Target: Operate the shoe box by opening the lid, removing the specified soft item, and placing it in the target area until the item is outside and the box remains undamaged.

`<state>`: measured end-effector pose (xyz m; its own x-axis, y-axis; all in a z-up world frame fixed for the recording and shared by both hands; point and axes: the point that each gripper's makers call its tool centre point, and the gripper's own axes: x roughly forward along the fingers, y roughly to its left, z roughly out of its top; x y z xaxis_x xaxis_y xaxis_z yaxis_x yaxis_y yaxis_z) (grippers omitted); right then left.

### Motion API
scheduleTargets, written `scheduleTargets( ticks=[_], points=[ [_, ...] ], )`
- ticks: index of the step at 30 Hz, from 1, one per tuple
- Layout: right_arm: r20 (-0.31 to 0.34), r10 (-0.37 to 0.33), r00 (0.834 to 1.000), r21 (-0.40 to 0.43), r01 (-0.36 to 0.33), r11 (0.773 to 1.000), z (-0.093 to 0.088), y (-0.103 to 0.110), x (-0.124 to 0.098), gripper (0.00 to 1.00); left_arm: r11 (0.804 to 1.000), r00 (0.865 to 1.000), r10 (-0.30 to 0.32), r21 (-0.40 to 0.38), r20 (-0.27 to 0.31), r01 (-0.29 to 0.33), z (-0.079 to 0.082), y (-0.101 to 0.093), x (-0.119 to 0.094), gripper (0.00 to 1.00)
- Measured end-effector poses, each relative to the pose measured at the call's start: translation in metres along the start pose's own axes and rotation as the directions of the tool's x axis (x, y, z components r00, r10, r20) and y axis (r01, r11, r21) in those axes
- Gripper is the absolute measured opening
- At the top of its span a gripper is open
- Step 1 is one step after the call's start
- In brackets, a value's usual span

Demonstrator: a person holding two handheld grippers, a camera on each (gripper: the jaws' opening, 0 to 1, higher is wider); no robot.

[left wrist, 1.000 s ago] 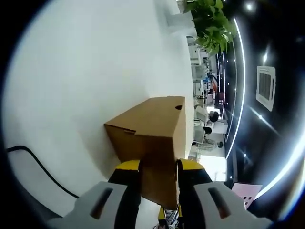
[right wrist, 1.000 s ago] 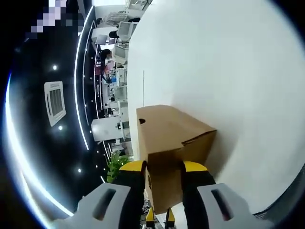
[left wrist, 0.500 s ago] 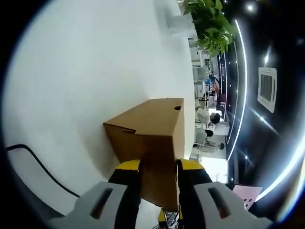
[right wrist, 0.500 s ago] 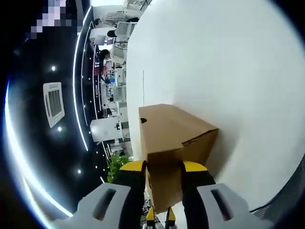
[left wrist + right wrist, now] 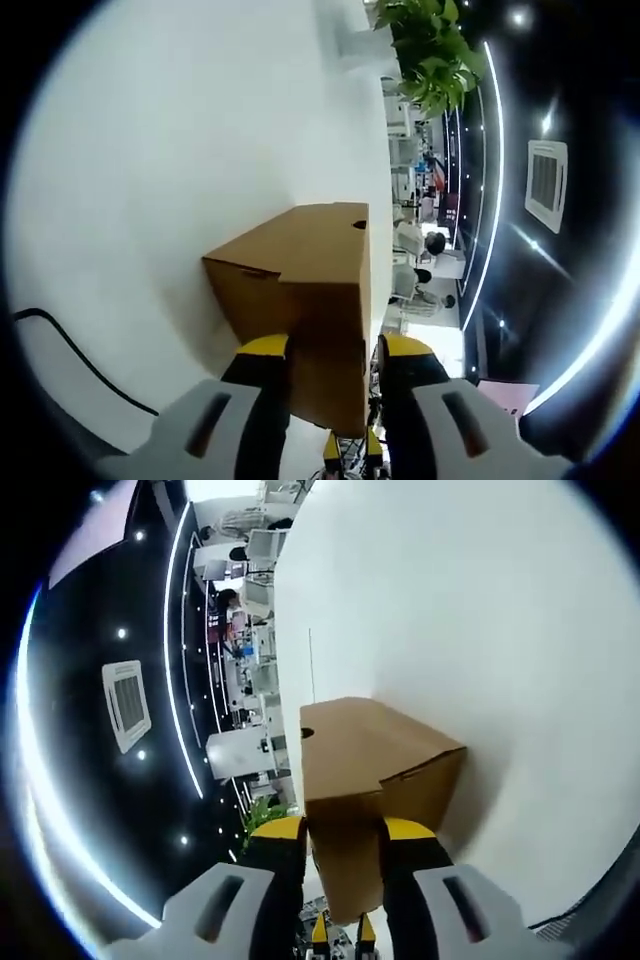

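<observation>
Shoe box (image 5: 300,290) of brown cardboard sits on the white table (image 5: 170,150), lid down, contents hidden. Left gripper (image 5: 325,365) clamps one end of the box, yellow-tipped jaws pressed on both sides of the panel. Right gripper (image 5: 343,845) clamps the opposite end (image 5: 365,780) the same way. Wide bare table around the box; black cable (image 5: 70,355) lies well apart near the table edge. Plant (image 5: 430,50) beyond the far edge
</observation>
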<state>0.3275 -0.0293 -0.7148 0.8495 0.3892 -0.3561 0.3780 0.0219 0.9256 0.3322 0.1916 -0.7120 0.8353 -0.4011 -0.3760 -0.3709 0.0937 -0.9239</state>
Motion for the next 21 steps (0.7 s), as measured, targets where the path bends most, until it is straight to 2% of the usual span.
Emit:
scheduleTargets(
  ticks=[3,5,10,11,13,16,21],
  points=[
    [-0.008,0.033,0.999,-0.011,-0.033,0.999,0.000,0.003,-0.002,0.25,0.999,1.000,-0.020,0.032,-0.016,0.021,-0.003,-0.007,-0.001,0.38],
    [-0.013,0.045,0.999,-0.025,-0.046,0.999,0.000,0.004,-0.002,0.25,0.996,0.999,-0.030,0.081,-0.039,0.034,-0.004,-0.011,-0.001,0.42],
    [-0.024,0.061,0.998,-0.065,-0.062,0.996,0.000,0.005,-0.002,0.26,0.986,0.995,-0.055,0.154,-0.082,0.068,-0.012,-0.021,-0.003,0.53],
    [-0.040,0.068,0.997,-0.124,-0.072,0.990,-0.001,0.005,-0.002,0.27,0.987,0.995,-0.058,0.145,-0.076,0.069,-0.012,-0.023,-0.004,0.56],
    [-0.046,0.081,0.996,-0.168,-0.088,0.982,-0.002,0.006,-0.003,0.27,0.987,0.995,-0.073,0.138,-0.067,0.082,-0.013,-0.027,-0.003,0.61],
    [-0.040,0.101,0.994,-0.160,-0.106,0.981,-0.003,0.009,-0.003,0.32,0.985,0.995,-0.078,0.147,-0.062,0.087,-0.014,-0.029,-0.003,0.64],
    [-0.072,0.109,0.991,-0.238,-0.123,0.963,-0.007,0.014,-0.004,0.37,0.984,0.993,-0.099,0.141,-0.066,0.108,-0.012,-0.033,-0.003,0.69]
  ],
)
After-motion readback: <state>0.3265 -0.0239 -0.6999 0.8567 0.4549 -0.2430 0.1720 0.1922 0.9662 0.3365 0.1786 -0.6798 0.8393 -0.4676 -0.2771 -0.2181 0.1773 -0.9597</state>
